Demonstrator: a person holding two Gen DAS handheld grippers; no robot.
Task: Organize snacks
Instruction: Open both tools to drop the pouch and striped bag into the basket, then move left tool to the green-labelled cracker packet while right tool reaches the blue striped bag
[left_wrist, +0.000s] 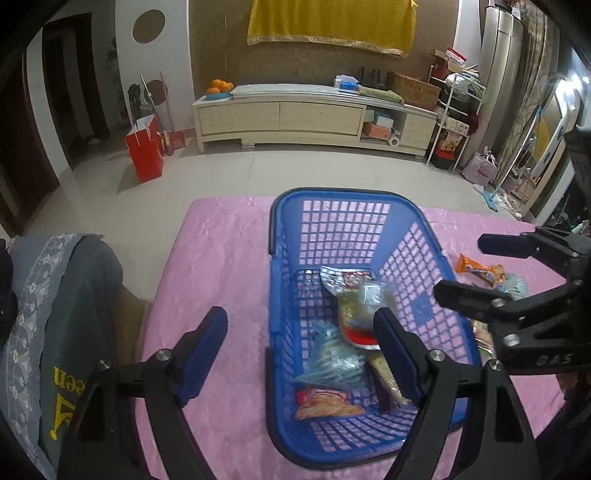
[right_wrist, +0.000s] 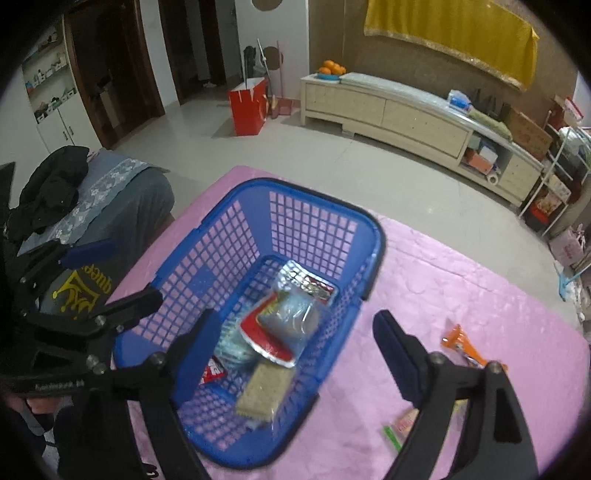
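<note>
A blue plastic basket (left_wrist: 284, 236) (right_wrist: 236, 229) stands on the pink cloth and holds several snack packets, among them a clear red-edged pack (left_wrist: 360, 314) (right_wrist: 284, 325) and a cracker pack (right_wrist: 264, 387). My left gripper (left_wrist: 301, 350) is open and empty above the basket's near left rim. My right gripper (right_wrist: 293, 350) is open and empty above the basket's right rim; it also shows in the left wrist view (left_wrist: 461, 266). An orange packet (left_wrist: 480, 271) (right_wrist: 463, 345) lies on the cloth right of the basket. Small packets (right_wrist: 404, 424) lie under my right finger.
The pink cloth (left_wrist: 221, 266) covers the table. A chair with grey-blue clothing (left_wrist: 55, 314) (right_wrist: 122, 192) stands at the left. Beyond the table are bare floor, a red bag (left_wrist: 146, 147) and a long TV cabinet (left_wrist: 314, 118).
</note>
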